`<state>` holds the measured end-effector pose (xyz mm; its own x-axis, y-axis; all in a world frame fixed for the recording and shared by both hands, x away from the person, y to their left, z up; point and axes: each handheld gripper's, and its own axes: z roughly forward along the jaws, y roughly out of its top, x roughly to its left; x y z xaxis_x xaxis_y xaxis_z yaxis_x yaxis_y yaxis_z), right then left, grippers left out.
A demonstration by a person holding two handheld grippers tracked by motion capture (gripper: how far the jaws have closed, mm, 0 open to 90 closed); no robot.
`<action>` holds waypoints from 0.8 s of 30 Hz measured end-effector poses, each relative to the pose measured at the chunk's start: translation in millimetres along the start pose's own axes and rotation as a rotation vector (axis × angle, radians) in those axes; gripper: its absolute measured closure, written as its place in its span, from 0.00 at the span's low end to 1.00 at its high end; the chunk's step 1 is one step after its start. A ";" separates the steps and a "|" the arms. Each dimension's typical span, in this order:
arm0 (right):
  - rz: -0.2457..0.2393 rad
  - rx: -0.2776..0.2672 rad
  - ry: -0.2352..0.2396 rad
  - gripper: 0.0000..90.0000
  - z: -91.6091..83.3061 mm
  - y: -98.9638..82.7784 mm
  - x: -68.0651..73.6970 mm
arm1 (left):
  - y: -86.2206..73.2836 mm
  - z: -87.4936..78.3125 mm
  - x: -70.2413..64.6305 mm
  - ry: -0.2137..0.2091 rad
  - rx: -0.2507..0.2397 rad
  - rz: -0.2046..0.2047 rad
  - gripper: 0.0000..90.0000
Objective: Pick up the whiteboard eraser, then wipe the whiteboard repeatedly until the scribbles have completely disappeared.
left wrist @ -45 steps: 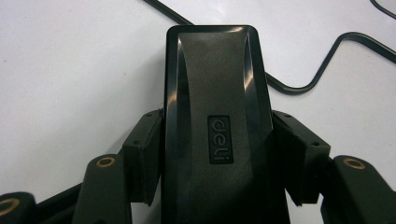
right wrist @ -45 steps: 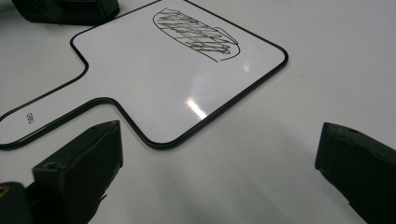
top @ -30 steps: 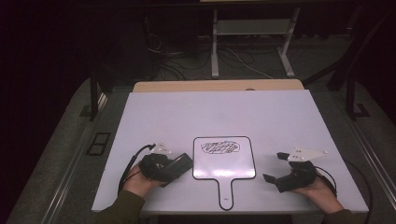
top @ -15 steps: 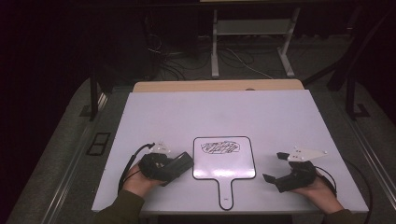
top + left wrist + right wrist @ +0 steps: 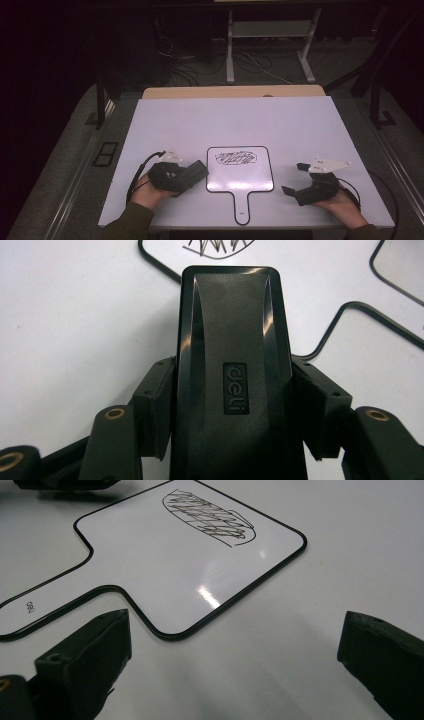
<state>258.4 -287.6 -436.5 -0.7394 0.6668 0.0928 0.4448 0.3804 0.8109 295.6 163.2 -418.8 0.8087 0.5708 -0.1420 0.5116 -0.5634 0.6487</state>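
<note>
While the left gripper (image 5: 192,172) sits at the lower left of the high view, its jaws are clamped on a black whiteboard eraser (image 5: 189,175), whose tip lies just beside the left edge of the handled whiteboard (image 5: 240,172). Seen from the left gripper view, the eraser (image 5: 232,370) fills the centre of the frame, a black pad pressing each long side, with the embossed "deli" mark on its top face and the whiteboard's black rim (image 5: 160,267) curving across the upper part. At the lower centre of the high view the small whiteboard lies flat on the white table (image 5: 225,120), its handle pointing toward the bottom edge and a dark scribble (image 5: 236,158) near its top. Over at the lower right, the right gripper (image 5: 295,178) rests in the person's hand with its jaws spread apart and nothing between them. Its own view shows the whiteboard (image 5: 165,560) in the upper left with the scribble (image 5: 207,517), and the two pads wide apart at the bottom corners over bare table.
</note>
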 end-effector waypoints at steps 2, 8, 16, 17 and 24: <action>0.000 0.001 0.001 0.00 0.0 0.4 -0.2 | 1.7 0.0 -0.9 -0.003 -0.009 -0.003 0.43; 0.002 -0.002 0.001 0.00 -0.1 0.2 -1.0 | 7.1 1.2 0.5 0.000 -0.005 0.014 0.43; 0.006 -0.003 0.000 0.00 -0.3 0.4 -1.4 | 15.3 -0.7 2.7 -0.004 -0.020 0.018 0.43; 0.008 -0.003 -0.002 0.00 -0.6 0.4 -1.3 | 16.5 -1.1 3.1 -0.004 -0.019 0.019 0.43; 0.008 -0.010 0.001 0.00 -1.4 0.3 -1.0 | 23.8 -2.4 4.2 0.005 -0.030 0.012 0.43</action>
<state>258.5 -289.1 -435.5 -0.7364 0.6692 0.0993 0.4453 0.3689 0.8159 310.5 153.6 -402.2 0.8133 0.5669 -0.1308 0.4929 -0.5519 0.6726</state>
